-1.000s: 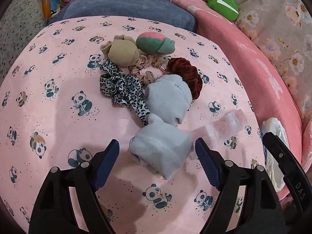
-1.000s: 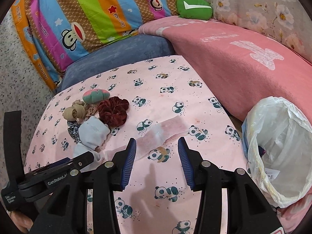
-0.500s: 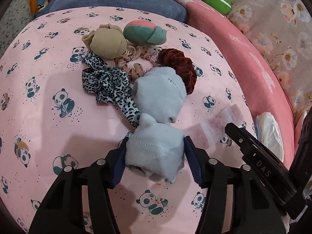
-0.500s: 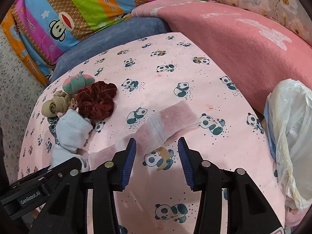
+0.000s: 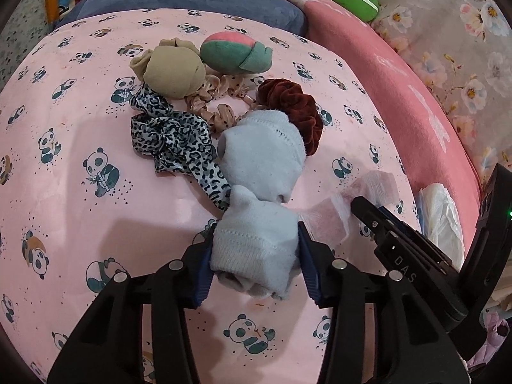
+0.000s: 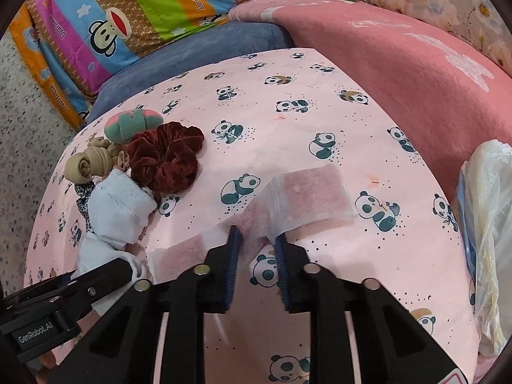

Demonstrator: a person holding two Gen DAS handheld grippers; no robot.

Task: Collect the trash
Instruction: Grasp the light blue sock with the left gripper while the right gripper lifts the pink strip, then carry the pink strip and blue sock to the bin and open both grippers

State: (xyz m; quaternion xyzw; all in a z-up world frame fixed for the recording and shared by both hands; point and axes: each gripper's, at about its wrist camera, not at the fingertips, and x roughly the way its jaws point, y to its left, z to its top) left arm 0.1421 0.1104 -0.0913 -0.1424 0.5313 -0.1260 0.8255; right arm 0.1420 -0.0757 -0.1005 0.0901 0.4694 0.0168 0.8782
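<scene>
My left gripper has its blue ribbed pads pressed against both sides of a soft, pale grey-blue knitted sock bundle, so I hold its near rolled end. The rest of the bundle lies limp on the pink panda-print sheet. My right gripper has its jaws drawn narrow around the crumpled middle of a thin clear plastic zip bag. The film bunches between the pads, though I cannot tell if they truly pinch it. The bag lies flat and glossy on the sheet, one end running left toward the sock, and its far end shows just beside my right gripper's finger.

Beyond the sock sit a dark red velvet scrunchie, touching the bundle, a black-and-white leopard-print satin scrunchie, a beige dotted scrunchie, a tan knotted stocking ball and a rounded pink-and-green plush ball. To my right a crinkled white plastic trash bag stands open at the sheet's edge, against a pink fleece blanket. A blue velvet cushion and a striped monkey-print pillow lie farther back.
</scene>
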